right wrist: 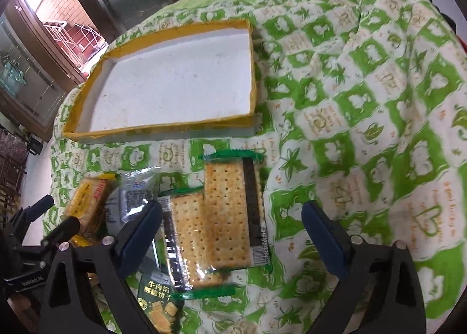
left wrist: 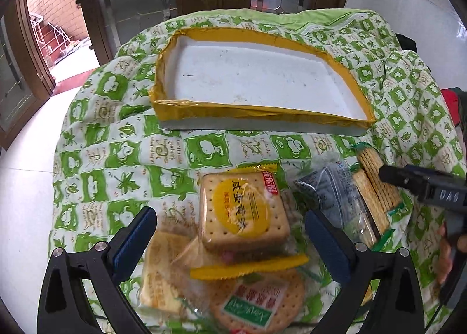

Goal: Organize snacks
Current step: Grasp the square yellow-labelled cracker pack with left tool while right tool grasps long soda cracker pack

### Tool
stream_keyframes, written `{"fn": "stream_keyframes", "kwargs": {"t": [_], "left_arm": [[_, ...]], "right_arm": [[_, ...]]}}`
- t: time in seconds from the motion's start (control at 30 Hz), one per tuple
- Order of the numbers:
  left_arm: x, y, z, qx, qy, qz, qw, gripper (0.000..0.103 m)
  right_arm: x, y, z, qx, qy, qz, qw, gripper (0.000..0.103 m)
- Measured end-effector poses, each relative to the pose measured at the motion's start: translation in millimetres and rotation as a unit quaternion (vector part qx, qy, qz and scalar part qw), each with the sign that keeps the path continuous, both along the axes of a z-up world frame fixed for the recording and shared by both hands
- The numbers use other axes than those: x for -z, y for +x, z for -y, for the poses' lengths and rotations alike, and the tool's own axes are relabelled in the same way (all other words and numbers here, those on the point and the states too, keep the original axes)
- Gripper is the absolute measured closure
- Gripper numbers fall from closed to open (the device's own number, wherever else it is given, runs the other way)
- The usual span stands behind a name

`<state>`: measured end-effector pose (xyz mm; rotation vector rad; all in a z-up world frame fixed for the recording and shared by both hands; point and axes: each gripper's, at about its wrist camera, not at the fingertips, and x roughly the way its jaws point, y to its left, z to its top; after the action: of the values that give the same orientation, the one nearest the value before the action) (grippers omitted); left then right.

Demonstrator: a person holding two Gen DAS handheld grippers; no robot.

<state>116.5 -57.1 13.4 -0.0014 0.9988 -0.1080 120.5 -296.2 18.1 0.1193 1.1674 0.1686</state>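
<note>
On the bench draped in a green-and-white quilted cloth [left wrist: 96,164], a loose heap of wrapped snacks lies just in front of a shallow white foam tray edged in yellow tape [left wrist: 248,113], which holds nothing yet. The left gripper [left wrist: 230,242] stands wide, its blue pads either side of a square cracker sandwich pack with a yellow round label [left wrist: 243,215]; the pads do not press it. That pack rests on top of a round cracker pack with a green label [left wrist: 256,302] and a pale square cracker pack [left wrist: 160,275]. The right gripper [right wrist: 232,234] is also wide and holds nothing, hovering over two long clear-wrapped packs of rectangular crackers with green crimped ends [right wrist: 227,211], which lie side by side and overlap slightly. A small bluish clear sachet [right wrist: 135,194] sits just beside them, and a dark green printed pack [right wrist: 157,304] lies under the near end.

These packs are probably light, with slick, crackly film and brittle contents. A hard squeeze could snap the crackers, and a pinch on the film alone may slip. For the square sandwich pack, closing across its two flat side edges looks safest. For the long packs, a grip across the narrow width near the middle should keep them level.
</note>
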Motion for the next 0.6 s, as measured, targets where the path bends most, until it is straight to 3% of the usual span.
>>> {"fn": "stream_keyframes", "kwargs": {"t": [0.1, 0.27, 0.37, 0.53, 0.6], "left_arm": [[7, 7, 7, 0.003, 0.016, -0.008, 0.9998, 0.001], [17, 17, 12, 0.005, 0.031, -0.022, 0.9993, 0.001], [23, 22, 10, 0.01, 0.014, -0.042, 0.999, 0.003], [31, 25, 10, 0.022, -0.01, -0.064, 0.9977, 0.027], [32, 23, 11, 0.022, -0.013, -0.062, 0.9978, 0.029]], "right_arm": [[12, 1, 1, -0.001, 0.007, -0.016, 1.0, 0.023], [24, 5, 2, 0.006, 0.009, -0.032, 0.999, 0.029], [25, 5, 5, 0.007, 0.006, -0.036, 0.999, 0.033], [26, 7, 2, 0.006, 0.003, -0.035, 0.999, 0.038], [26, 6, 2, 0.007, 0.002, -0.031, 1.0, 0.049]]}}
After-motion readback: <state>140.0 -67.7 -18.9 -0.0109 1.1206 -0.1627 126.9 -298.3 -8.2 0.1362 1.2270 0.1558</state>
